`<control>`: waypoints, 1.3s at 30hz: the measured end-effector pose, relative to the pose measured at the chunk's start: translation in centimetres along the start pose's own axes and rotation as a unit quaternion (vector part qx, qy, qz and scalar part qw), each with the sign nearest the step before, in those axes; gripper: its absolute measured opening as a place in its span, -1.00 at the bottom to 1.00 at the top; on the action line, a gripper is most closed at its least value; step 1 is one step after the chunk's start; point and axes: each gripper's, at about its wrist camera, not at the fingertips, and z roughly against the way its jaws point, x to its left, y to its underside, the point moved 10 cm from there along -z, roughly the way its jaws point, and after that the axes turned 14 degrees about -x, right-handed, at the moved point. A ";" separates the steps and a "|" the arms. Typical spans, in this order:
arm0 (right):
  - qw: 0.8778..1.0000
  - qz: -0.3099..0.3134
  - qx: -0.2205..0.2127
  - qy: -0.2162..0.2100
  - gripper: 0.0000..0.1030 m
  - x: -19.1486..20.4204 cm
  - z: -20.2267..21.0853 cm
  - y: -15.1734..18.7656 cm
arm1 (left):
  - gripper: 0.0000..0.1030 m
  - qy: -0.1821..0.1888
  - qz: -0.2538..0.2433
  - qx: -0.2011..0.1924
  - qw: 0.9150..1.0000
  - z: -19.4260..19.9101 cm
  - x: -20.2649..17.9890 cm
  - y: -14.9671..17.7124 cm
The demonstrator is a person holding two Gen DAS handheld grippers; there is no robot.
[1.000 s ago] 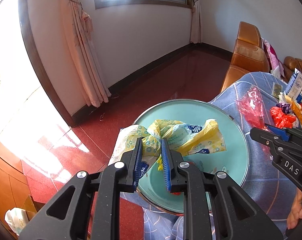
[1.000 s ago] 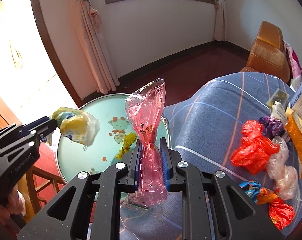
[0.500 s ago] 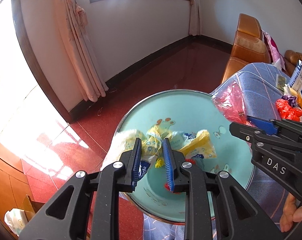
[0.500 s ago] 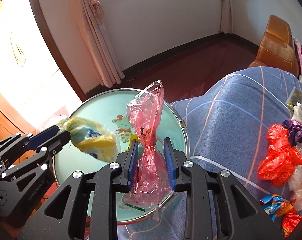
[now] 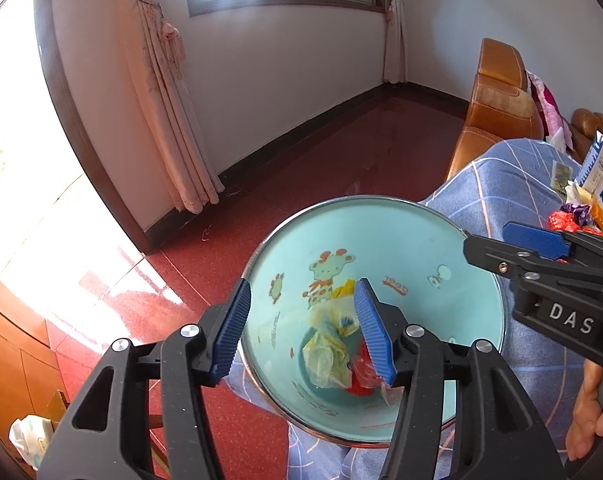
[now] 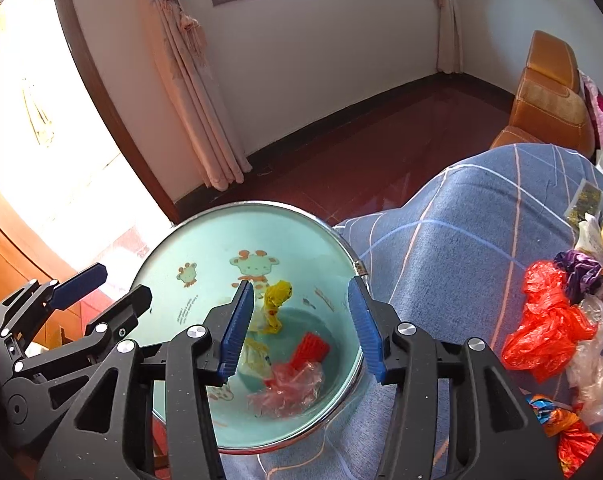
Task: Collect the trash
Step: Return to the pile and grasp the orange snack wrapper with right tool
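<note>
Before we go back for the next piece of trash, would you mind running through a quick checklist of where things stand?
1. Left gripper empty: ok; jaws have just been opening, nothing between them.
2. Right gripper empty: ok; jaws have just been opening, nothing held.
3. Yellow wrapper inside the basin: ok.
4. Pink bag inside the basin: ok, lying at the bottom.
5. More trash waiting: ok; the red bag and other wrappers lie on the blue cloth.
6. Basin sitting steady at the cloth's edge: cannot tell.
</note>
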 end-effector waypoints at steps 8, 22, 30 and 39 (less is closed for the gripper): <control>1.000 -0.002 -0.019 0.022 0.09 -1.4 2.9 -0.7 | 0.54 -0.016 0.002 -0.019 1.000 1.9 0.2 -0.9; 0.993 -0.025 -0.054 0.100 0.15 -10.4 11.1 0.4 | 0.75 0.051 -0.049 -0.032 0.997 5.1 -7.3 -1.2; 0.983 -0.051 -0.050 0.169 0.13 -19.1 15.6 3.2 | 0.76 0.098 -0.086 -0.020 0.991 5.0 -13.1 -0.4; 0.976 -0.061 -0.042 0.203 0.10 -25.3 17.3 4.7 | 0.74 0.150 -0.102 -0.014 0.983 3.7 -19.1 -0.9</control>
